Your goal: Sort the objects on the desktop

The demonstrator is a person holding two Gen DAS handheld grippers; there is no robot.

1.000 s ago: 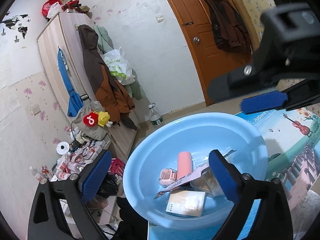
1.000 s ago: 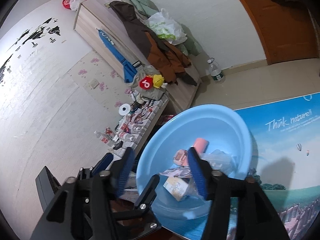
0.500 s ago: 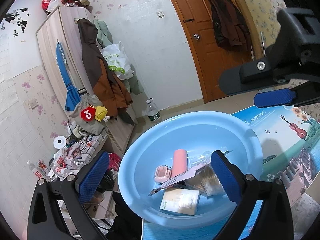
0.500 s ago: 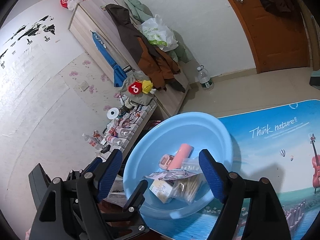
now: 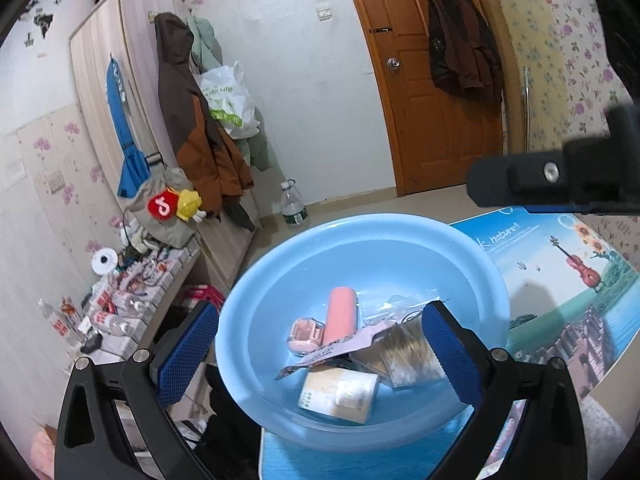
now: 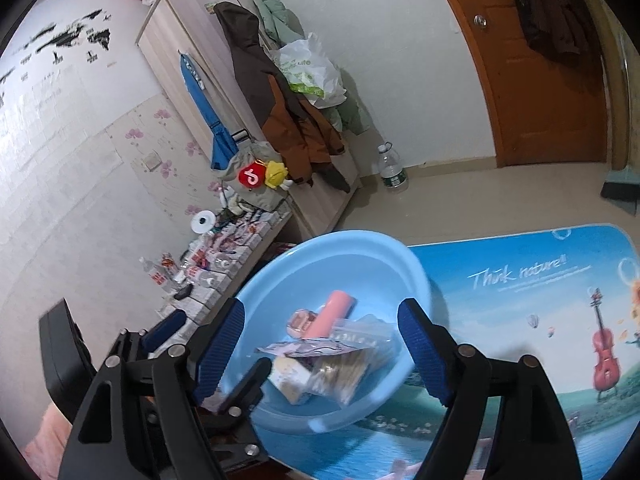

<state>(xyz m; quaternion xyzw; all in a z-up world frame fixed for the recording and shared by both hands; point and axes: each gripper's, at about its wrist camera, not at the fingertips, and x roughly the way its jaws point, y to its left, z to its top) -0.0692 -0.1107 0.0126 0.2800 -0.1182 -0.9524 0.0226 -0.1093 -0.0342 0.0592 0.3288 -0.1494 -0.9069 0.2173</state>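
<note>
Here, a light-blue plastic basin (image 5: pixel 472 256) sits at the edge of the surface (image 6: pixel 520 280), on a glossy printed mat. Inside the basin lie a pink cylinder (image 5: pixel 340 314), a pink case (image 5: pixel 306 332), a crinkled clear packet (image 5: pixel 404 360) and a small cardboard box (image 5: pixel 340 392), all probably light. The packet looks slippery; the stiff box offers flat sides to pinch. Left gripper (image 5: pixel 320 354) and right gripper (image 6: pixel 324 354) hover over the basin, fingers spread wide, holding nothing.
</note>
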